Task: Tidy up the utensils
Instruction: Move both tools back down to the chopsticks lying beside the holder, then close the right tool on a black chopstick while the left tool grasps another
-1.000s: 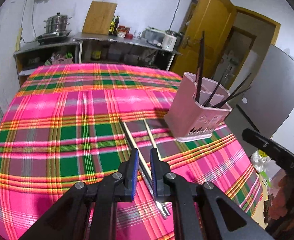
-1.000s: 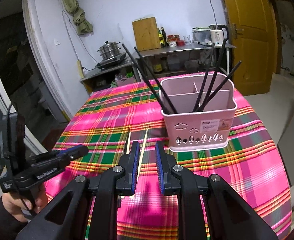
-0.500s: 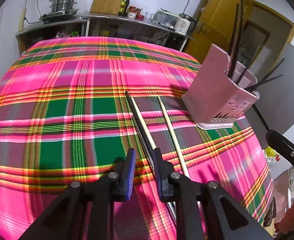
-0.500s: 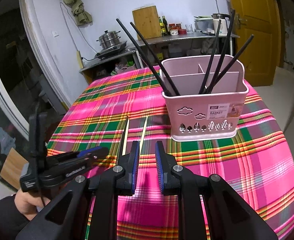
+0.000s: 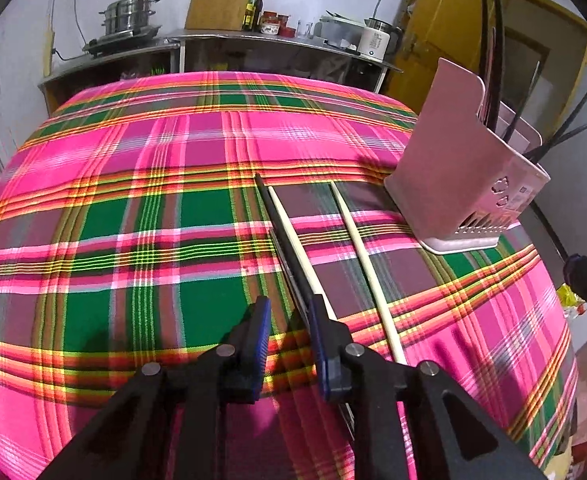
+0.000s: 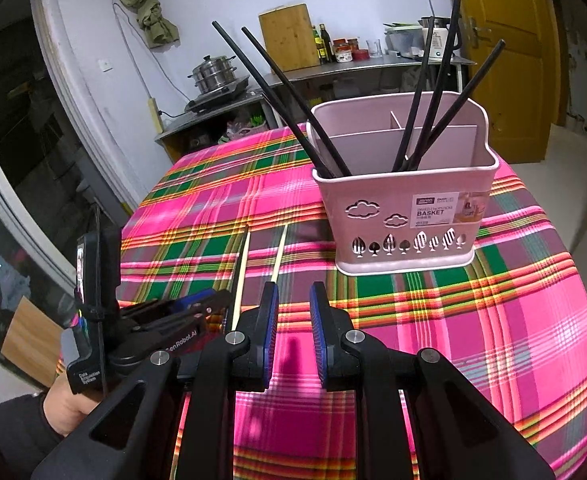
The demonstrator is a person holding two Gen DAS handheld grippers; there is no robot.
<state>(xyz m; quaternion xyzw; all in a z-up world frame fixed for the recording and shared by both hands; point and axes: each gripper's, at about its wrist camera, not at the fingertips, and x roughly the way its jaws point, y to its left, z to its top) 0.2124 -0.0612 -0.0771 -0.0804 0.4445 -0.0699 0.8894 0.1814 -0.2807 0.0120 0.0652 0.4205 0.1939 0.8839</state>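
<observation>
The left tongs (image 5: 289, 320) have just been opening, nothing gripped; a black chopstick (image 5: 281, 236) and pale chopstick (image 5: 293, 236) run ahead beside their right finger. Closing now risks pinching both or neither. The right tongs (image 6: 293, 308) hang open, the basket (image 6: 405, 216) ahead.
</observation>
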